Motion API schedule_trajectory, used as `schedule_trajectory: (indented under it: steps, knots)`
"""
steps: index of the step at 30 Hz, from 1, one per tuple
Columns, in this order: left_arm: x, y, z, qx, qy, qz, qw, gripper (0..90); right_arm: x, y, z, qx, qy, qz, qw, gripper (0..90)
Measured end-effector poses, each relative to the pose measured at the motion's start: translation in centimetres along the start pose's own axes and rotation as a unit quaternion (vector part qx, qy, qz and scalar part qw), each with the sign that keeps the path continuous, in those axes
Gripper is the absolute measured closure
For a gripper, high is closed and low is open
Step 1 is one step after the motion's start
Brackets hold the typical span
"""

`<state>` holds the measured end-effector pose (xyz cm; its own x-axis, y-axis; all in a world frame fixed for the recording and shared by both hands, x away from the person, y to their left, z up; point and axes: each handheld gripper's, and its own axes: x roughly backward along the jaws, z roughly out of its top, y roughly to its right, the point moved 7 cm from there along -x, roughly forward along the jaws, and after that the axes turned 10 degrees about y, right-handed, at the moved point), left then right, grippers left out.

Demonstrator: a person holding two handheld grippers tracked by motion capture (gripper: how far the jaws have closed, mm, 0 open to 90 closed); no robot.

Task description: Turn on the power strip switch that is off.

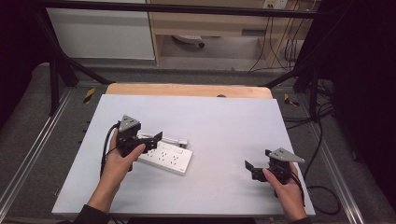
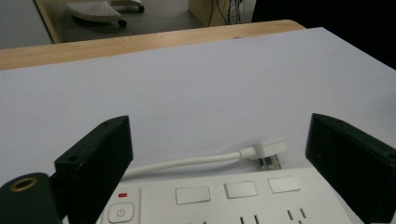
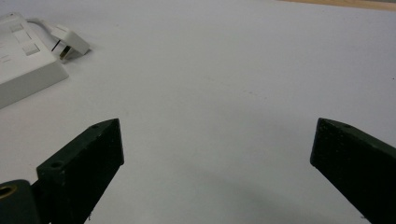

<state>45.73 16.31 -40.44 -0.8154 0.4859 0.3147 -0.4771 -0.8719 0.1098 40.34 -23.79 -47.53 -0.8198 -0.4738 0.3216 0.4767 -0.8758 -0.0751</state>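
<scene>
This looks like a lab or recording rig. A white worktop (image 1: 224,116) sits inside a black metal frame (image 1: 56,70), with aluminium rails (image 1: 28,154) beyond its left and right edges. Past the far edge, loose cables (image 1: 275,42) hang beside a wooden cabinet (image 1: 210,23) on grey carpet (image 1: 28,107).

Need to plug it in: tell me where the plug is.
The plug lies on the table just behind the power strip, right of the left gripper in the high view.

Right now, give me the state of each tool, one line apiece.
Left tool: open, jaws spread above the white power strip, holding nothing.
Right tool: open, over the bare white table, holding nothing.
</scene>
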Motion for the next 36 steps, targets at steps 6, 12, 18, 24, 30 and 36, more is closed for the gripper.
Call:
schedule_trajectory:
  steps: [6,12,18,24,30,36]
  knots:
    - [-0.3,0.1,-0.5,-0.003,-0.008,-0.001,1.0,7.4,0.0,0.0,0.0,-0.001,0.0,0.0,1.0,3.1]
    - [-0.7,0.2,-1.1,-0.003,-0.026,-0.004,0.9997,7.5,0.0,0.0,0.0,-0.001,-0.001,0.0,1.0,3.1]
    - [-1.2,0.5,-1.7,0.003,-0.044,-0.012,0.999,7.6,-0.1,0.0,-0.1,-0.001,-0.002,0.001,1.0,3.1]
    - [-1.6,0.4,-2.2,0.009,-0.057,-0.017,0.9982,7.6,-0.1,0.0,-0.1,0.002,-0.004,0.001,1.0,3.1]
    - [-1.9,0.5,-2.7,0.002,-0.069,-0.015,0.9975,7.6,-0.1,0.0,-0.1,0.002,-0.004,0.001,1.0,3.1]
    - [-2.1,0.8,-2.9,0.002,-0.075,-0.022,0.997,11.1,-0.1,-0.1,-0.1,0.002,-0.005,0.002,1.0,3.1]
